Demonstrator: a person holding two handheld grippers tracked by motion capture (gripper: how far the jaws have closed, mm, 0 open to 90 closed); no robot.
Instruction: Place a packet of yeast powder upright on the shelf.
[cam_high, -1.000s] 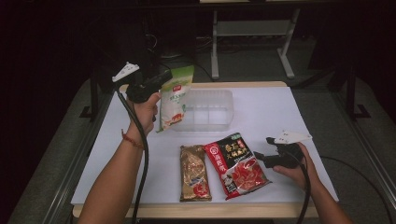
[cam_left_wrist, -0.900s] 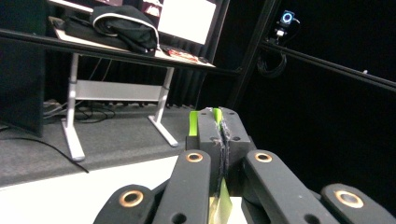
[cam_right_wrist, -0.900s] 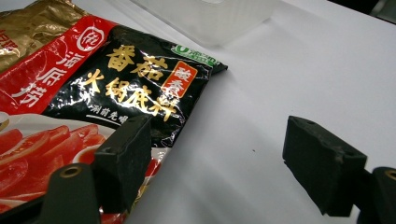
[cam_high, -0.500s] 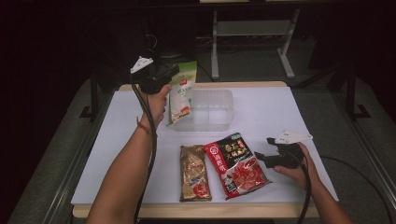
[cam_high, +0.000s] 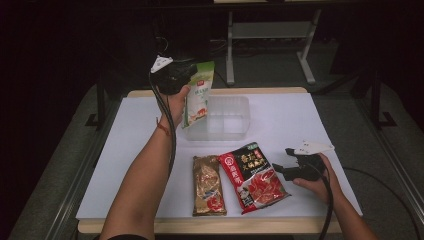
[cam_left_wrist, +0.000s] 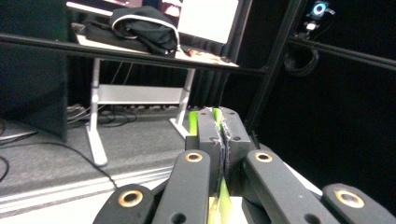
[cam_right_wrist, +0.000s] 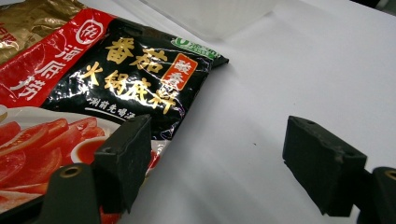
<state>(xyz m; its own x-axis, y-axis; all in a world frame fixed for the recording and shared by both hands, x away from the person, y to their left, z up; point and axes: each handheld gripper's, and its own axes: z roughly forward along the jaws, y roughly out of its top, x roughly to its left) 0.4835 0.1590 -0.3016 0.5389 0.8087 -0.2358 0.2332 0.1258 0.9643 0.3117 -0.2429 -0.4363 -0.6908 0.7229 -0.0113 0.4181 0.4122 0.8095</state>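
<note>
My left gripper (cam_high: 196, 75) is shut on the top edge of a green-and-white pouch (cam_high: 198, 97), which hangs over the left end of a clear plastic tub (cam_high: 227, 117). In the left gripper view the pads (cam_left_wrist: 210, 135) pinch the pouch's thin green edge (cam_left_wrist: 216, 116). My right gripper (cam_high: 285, 161) rests open on the table at the right, just beside a red-and-black sauce packet (cam_high: 252, 175). The right gripper view has that packet (cam_right_wrist: 93, 79) by the left jaw, with bare table between the jaws. A gold packet (cam_high: 207, 185) lies left of the red one.
The white table (cam_high: 310, 120) has free room at the right and far left. Its front edge (cam_high: 210, 226) is wooden. A white-legged desk (cam_high: 270, 30) stands beyond the far edge, and a cable trails from each gripper.
My left gripper has carried the green pouch to the right, from beside the tub's left side to over its left end. The right gripper has stayed put.
</note>
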